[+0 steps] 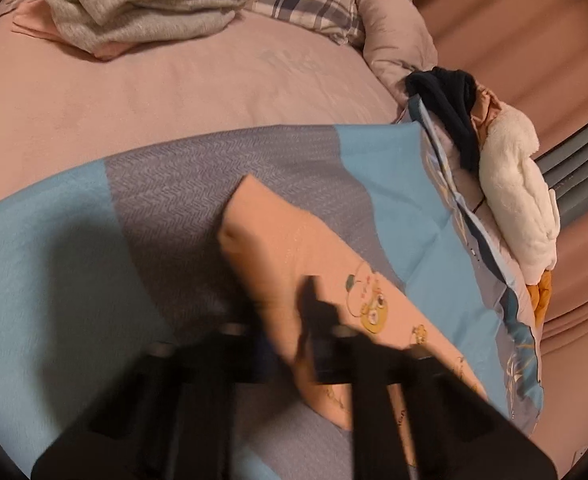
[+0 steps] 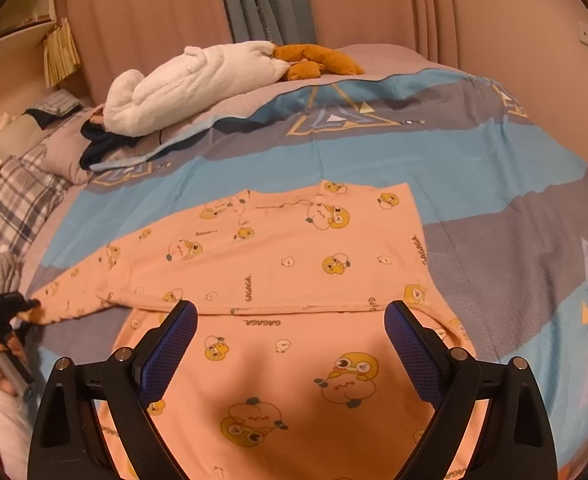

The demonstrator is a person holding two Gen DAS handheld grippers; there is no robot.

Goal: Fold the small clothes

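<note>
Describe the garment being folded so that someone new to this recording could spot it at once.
Start at the bed, covered with a quilt in blue and grey bands. Spread flat on its near side lies a peach long-sleeved top, one sleeve stretched toward the left gripper, which is shut on the cuff. Its yellow cartoon ducks and GAGAGA lettering set it apart from the plain white plush duck behind.

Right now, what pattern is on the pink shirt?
Yellow cartoon ducks on the pink shirt, clearest in the right wrist view.
</note>
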